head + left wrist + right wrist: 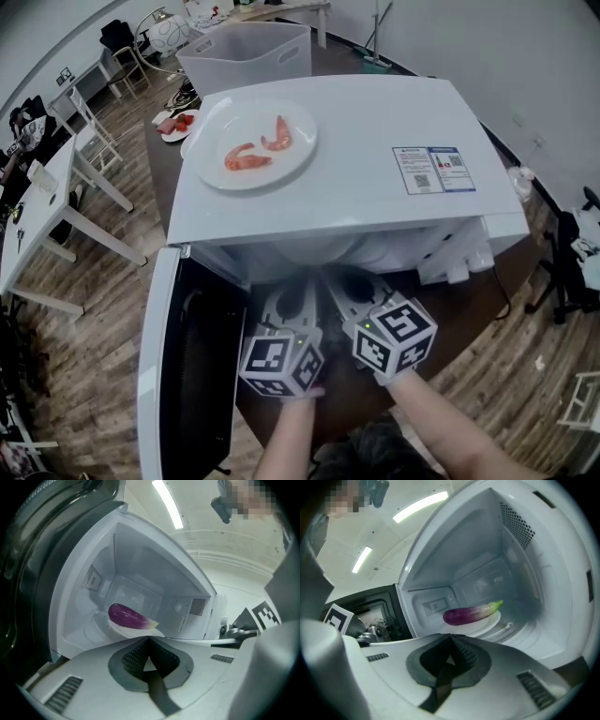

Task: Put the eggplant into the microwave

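Observation:
A purple eggplant (126, 616) (468, 614) with a green stem end lies on a white plate (123, 631) (490, 623) inside the white microwave (356, 141). The microwave's door (187, 375) hangs open to the left. Both grippers are held side by side just in front of the opening, pointing into it and apart from the eggplant. My left gripper (149, 640) (292, 298) is shut with nothing between its jaws. My right gripper (451, 637) (352, 286) is shut and empty too. In the head view the microwave's top hides the eggplant.
A white plate with two shrimp (255, 145) sits on top of the microwave. Behind it stand a white bin (248, 52) and a small plate of red food (176, 124). White tables (37, 206) and chairs stand on the wooden floor at the left.

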A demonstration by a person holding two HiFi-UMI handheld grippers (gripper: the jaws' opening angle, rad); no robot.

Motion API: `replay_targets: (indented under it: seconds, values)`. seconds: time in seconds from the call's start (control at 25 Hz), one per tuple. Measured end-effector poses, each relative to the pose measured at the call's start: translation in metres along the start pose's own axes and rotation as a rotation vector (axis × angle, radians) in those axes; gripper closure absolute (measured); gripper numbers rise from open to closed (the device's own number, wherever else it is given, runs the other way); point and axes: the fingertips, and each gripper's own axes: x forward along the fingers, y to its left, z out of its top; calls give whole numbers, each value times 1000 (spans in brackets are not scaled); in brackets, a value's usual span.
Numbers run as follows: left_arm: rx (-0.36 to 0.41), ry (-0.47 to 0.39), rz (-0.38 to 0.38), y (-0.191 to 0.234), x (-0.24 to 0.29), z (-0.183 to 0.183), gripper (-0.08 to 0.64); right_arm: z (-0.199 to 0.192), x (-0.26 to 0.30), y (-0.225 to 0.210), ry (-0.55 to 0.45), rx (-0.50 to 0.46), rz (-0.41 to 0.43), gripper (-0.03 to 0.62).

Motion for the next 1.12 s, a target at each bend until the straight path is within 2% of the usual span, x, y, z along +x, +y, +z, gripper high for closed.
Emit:
replay_targets:
  seconds: [0.16, 0.28, 0.36, 0.6, 0.8, 1.12]
  values:
    - [53, -50, 27, -7, -15, 3, 558, 2, -6, 10, -38, -67, 4, 592]
    - [128, -62, 68, -13, -29, 1, 558, 0, -16, 16, -70, -123, -34, 592]
    - [156, -68, 69, -20, -37, -5, 558, -2, -24, 17, -92, -147, -64, 592]
    - [195, -60, 82, -26, -55, -21, 558, -24, -39, 20, -86, -163, -109, 594]
    - [143, -38, 74, -23, -58, -25, 558, -36, -45, 22, -65, -207, -131, 595]
    - [209, -6, 56, -32, -56, -32, 558, -37, -47, 20, -64, -180, -126, 595]
